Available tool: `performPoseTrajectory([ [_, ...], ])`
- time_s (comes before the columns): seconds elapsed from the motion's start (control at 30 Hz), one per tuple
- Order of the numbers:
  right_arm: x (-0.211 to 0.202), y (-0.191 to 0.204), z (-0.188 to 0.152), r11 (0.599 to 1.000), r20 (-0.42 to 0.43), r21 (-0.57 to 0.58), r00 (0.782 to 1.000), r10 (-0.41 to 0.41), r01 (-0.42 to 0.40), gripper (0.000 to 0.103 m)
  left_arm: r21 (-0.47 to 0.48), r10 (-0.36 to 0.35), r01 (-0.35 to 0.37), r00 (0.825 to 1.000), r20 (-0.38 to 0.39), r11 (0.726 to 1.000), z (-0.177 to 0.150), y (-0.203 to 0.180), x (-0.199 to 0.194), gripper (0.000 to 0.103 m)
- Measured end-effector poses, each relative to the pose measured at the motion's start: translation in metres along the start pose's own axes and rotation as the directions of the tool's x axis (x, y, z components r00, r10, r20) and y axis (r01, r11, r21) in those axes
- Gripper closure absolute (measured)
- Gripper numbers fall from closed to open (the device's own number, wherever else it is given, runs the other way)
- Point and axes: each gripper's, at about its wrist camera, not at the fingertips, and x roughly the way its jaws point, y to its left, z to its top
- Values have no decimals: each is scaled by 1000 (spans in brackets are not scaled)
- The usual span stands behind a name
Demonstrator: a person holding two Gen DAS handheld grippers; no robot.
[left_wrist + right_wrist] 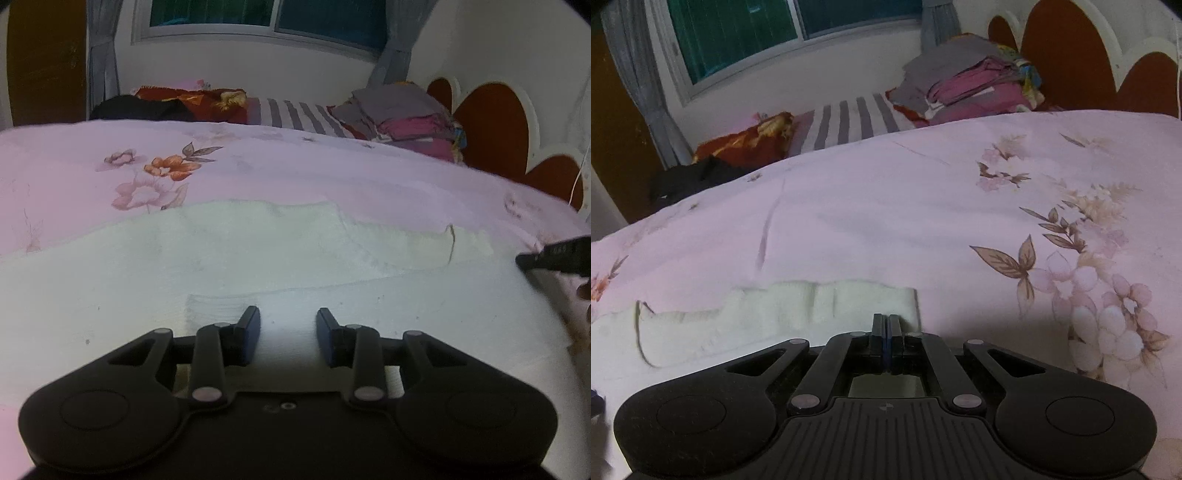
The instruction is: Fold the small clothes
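White garment (221,258) lies flat on the pink floral bedsheet (258,166). Left tool (288,325) released, fingers spread over the cloth at 6 o'clock. Right tool (886,328) clenched at the garment's edge; grasp unclear.

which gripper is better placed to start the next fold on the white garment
Right, probably. The right gripper is shut at the white garment edge, seemingly pinching it, ready to lift. The left gripper is open over the cloth's middle, gripping nothing.
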Motion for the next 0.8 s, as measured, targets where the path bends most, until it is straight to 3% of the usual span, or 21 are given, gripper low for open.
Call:
performPoseTrajectory([
  [0.2, -48, 11, -24, 1000, 17, -22, 1000, 20, -19, 103, -63, -42, 45, 997, 59, 997, -2, -1, -34, 67],
  [0.37, -74, 13, -78, 1000, -34, -8, 999, 16, -16, 103, -90, -46, 47, 999, 14, 995, -25, -3, -20, 65],
  [0.43, -75, 15, -83, 1000, -21, 7, 1000, 13, -13, 103, -98, -41, 41, 999, 9, 994, -21, -3, -24, 63],
  [0.47, -81, 16, -80, 1000, -16, 9, 1000, 7, -7, 103, -96, -29, 30, 999, 16, 995, -18, -4, -28, 59],
  [0.53, -98, 22, -78, 1000, 55, -13, 998, 14, -14, 103, -80, -2, 6, 999, 47, 997, -19, -5, -33, 32],
  [0.6, -95, 23, -82, 1000, 32, -13, 999, 2, -2, 103, -38, -2, 1, 1000, -12, 999, -24, -5, -22, 33],
  [0.67, -76, 20, -90, 1000, -92, 16, 996, 7, -5, 103, -21, -15, 15, 1000, -2, 1000, -26, -3, -29, 35],
  [0.77, -96, 29, -88, 1000, -33, 18, 999, 1, 0, 103, -91, -16, 20, 999, 44, 996, -27, 21, -54, 41],
  [0.8, -104, 31, -88, 999, 5, 35, 1000, 13, -13, 97, -132, 0, 8, 998, 57, 991, -30, 36, -63, 40],
])
